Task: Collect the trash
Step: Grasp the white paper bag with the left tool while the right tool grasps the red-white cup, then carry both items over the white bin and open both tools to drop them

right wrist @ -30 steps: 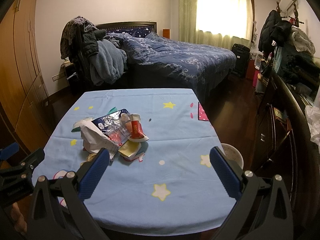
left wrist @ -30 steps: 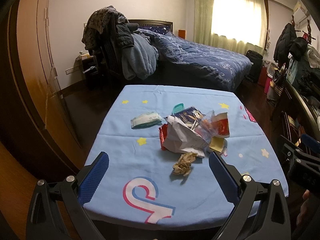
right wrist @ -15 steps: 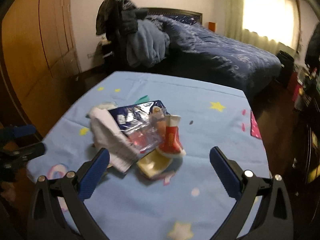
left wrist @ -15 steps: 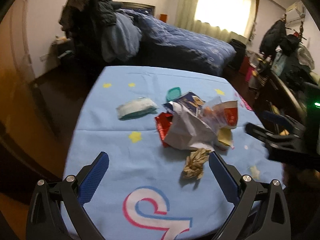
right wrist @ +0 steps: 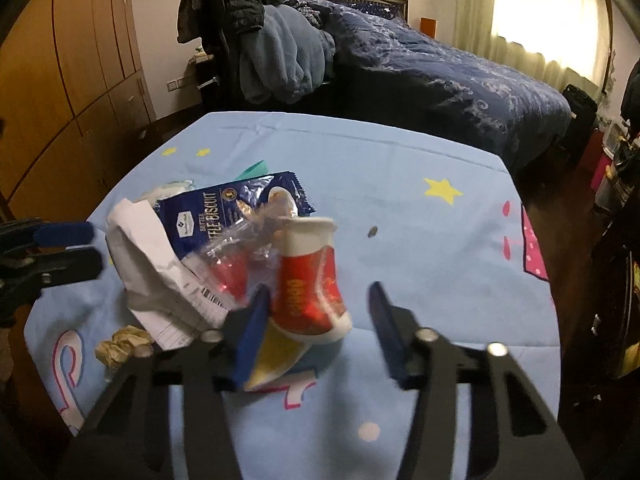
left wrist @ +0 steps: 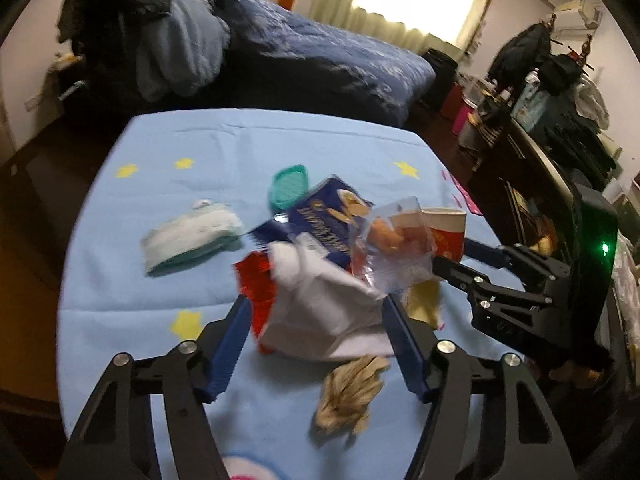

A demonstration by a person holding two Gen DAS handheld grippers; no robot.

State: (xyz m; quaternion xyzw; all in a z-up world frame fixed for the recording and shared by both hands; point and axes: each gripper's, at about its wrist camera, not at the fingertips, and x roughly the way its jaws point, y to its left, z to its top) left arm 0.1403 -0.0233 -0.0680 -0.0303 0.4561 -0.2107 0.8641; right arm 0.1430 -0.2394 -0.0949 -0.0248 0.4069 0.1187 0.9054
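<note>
A heap of trash lies mid-table: crumpled white paper (left wrist: 320, 304), a blue biscuit wrapper (left wrist: 328, 216), a clear plastic pack (left wrist: 396, 248), a red wrapper (left wrist: 256, 284), a red and white paper cup (right wrist: 310, 284), a yellow scrap (right wrist: 276, 356) and a crumpled brown paper ball (left wrist: 348, 392). My left gripper (left wrist: 316, 344) is open, its fingers either side of the white paper. My right gripper (right wrist: 316, 332) is open around the red cup's base. The right gripper also shows in the left wrist view (left wrist: 452, 260).
A wet-wipe pack (left wrist: 192, 236) and a teal lid (left wrist: 290, 186) lie left of the heap on the blue star-print tablecloth (right wrist: 400, 184). A bed (right wrist: 440, 64) with clothes piled on a chair stands behind. Wooden wardrobes (right wrist: 60, 60) stand on the left, a dark dresser on the right.
Both grippers have moved forward and down to the heap. Their jaws have narrowed, the left around the white paper, the right around the red cup.
</note>
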